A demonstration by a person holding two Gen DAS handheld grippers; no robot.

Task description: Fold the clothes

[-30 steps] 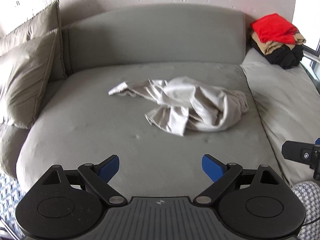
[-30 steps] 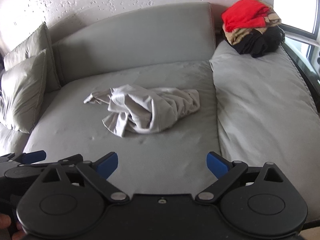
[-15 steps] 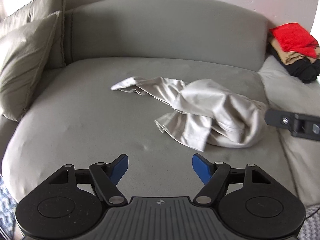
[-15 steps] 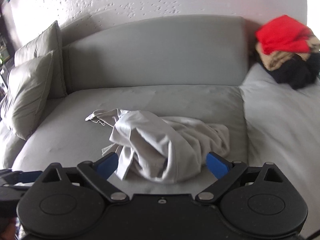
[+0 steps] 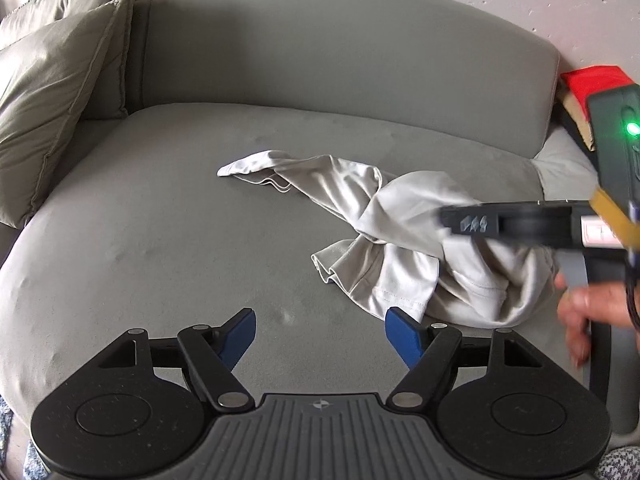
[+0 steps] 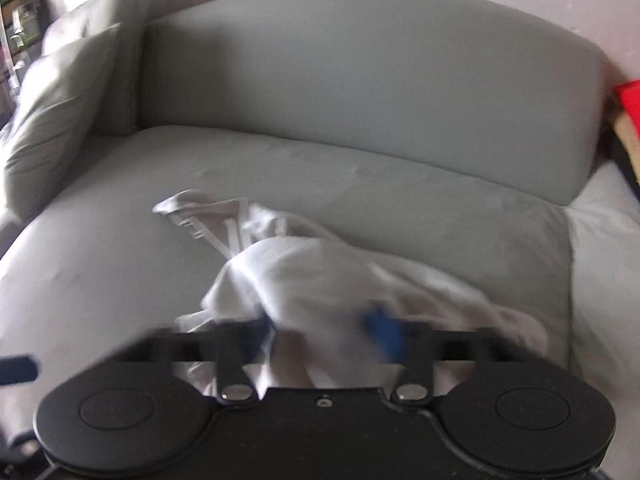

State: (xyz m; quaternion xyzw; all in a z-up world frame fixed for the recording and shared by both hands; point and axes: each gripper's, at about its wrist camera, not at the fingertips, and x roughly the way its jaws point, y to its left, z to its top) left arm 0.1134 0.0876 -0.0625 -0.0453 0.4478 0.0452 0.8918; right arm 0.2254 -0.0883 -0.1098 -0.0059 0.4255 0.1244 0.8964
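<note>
A pale grey garment [image 5: 400,216] lies crumpled on the grey sofa seat [image 5: 160,220], one end trailing out to the left. My left gripper [image 5: 320,320] hovers open over bare seat just left of the garment's near hem, with nothing between its blue fingers. In the right wrist view, which is motion-blurred, my right gripper [image 6: 322,328] is down in the garment [image 6: 320,268]. Its jaws are closing with a bunch of cloth between the blue pads. From the left wrist view the right gripper's body reaches in over the cloth, held by a hand [image 5: 588,304].
Two olive pillows [image 5: 52,92] lean at the sofa's left end. A pile of red, tan and black clothes [image 5: 592,80] sits at the far right behind the curved backrest [image 5: 340,60]. A lighter cushion [image 6: 600,260] adjoins the seat on the right.
My right gripper dropped forward onto the garment and its jaws narrowed around the cloth. My left gripper came closer to the seat and its fingers drew in a little.
</note>
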